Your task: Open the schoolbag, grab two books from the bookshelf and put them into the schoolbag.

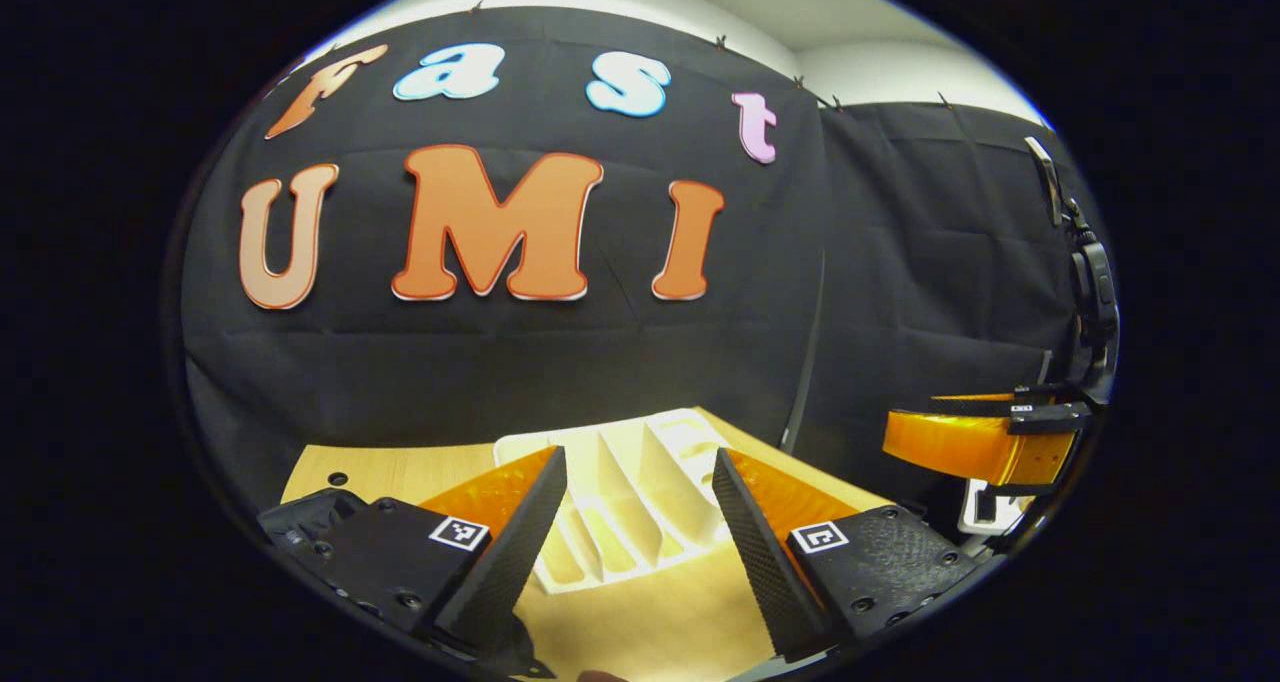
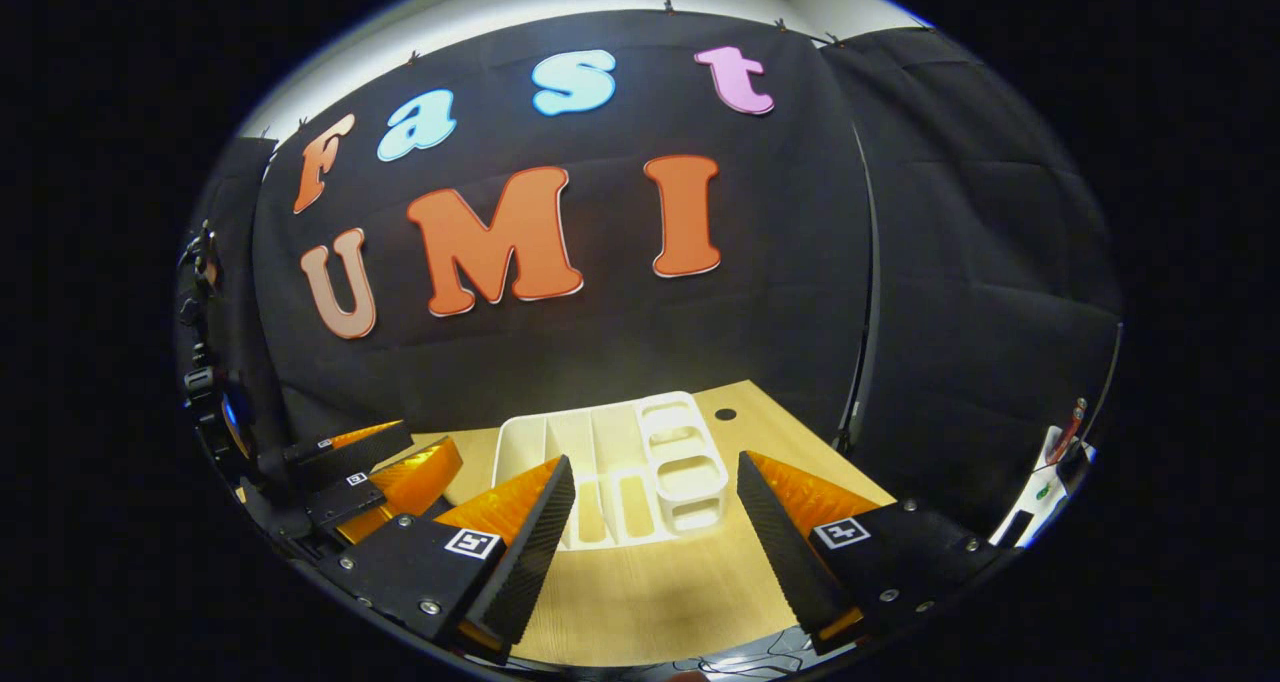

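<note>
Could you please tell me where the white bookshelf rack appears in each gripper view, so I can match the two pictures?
Left gripper view: the rack lies low at centre on the table, between that gripper's own open fingers.
Right gripper view: the rack lies low at centre, just beyond the open fingers, its small compartments to the right.
Shared landmark: the black cloth wall behind the table's far edge.

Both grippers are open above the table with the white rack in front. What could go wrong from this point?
The white rack looks empty; no books or schoolbag appear on the wooden table, so the task's things may need finding first. The left gripper and right gripper hover open side by side, close together, and could bump each other when moving.
</note>
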The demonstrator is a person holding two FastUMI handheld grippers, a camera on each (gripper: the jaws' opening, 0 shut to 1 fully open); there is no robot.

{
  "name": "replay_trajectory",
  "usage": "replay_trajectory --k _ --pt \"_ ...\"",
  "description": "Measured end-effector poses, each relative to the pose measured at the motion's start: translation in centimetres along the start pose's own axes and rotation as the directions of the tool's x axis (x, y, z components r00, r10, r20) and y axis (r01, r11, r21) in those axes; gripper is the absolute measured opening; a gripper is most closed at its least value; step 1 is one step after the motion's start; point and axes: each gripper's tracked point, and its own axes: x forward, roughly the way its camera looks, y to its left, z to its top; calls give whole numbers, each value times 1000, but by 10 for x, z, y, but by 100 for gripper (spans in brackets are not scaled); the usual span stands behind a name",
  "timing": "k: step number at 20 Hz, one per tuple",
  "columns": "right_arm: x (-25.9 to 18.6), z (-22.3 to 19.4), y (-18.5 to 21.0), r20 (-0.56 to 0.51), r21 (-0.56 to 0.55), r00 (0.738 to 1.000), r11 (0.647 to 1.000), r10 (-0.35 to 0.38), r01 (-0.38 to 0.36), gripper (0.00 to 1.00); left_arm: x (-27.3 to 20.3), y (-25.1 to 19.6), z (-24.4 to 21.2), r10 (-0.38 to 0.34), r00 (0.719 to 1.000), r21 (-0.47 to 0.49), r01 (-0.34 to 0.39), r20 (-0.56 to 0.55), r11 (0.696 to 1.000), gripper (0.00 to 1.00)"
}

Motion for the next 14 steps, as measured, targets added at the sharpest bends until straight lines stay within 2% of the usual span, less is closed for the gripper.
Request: replay_trajectory --k 4,8,14 --pt "-11 20 -14 61 -22 997 999 -39 40 98 8 -14 39 25 995 6 -25 97 1000 94" --pt "-10 18 -16 71 -74 995 994 -75 80 97 12 -23 55 -30 991 8 29 132 1000 94" --pt "4 8 -3 97 -46 992 995 -86 90 98 7 6 67 -11 984 43 3 179 999 94"
